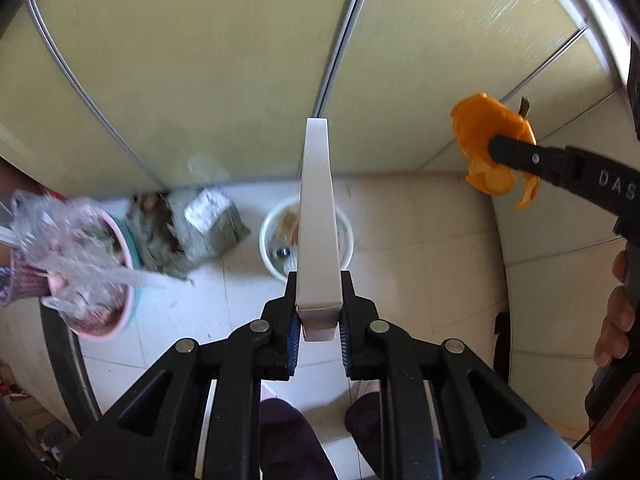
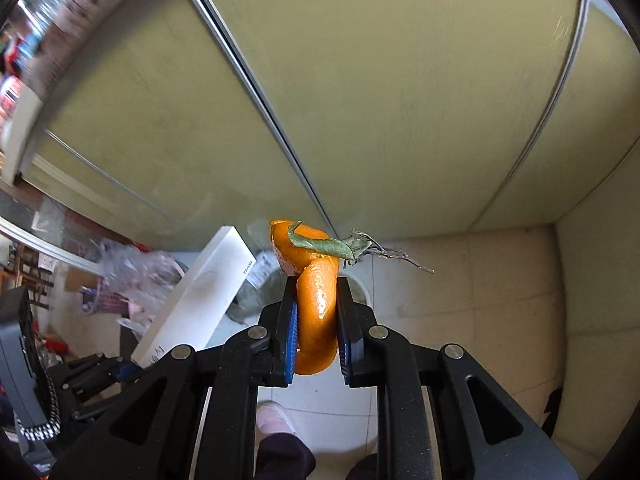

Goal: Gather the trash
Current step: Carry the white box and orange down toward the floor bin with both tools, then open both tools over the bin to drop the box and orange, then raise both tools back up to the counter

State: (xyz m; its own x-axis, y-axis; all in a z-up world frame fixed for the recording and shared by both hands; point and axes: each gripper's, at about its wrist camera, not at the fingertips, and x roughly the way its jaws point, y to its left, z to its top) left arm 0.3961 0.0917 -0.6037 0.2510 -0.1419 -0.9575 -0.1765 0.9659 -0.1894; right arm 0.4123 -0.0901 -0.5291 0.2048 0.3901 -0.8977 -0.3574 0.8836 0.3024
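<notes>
Orange peel (image 2: 316, 304) between right hand-held gripper (image 2: 318, 320) pads

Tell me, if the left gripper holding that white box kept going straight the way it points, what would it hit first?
Most likely the white bin on the floor: the left gripper points steeply down and its white box lies over the bin's opening in this view. Depth is unclear, so it might land on the rim or beside it.

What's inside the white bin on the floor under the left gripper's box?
The white bin holds some brownish scraps and a dark round item, blurred. The white box in the left gripper covers its middle.
</notes>
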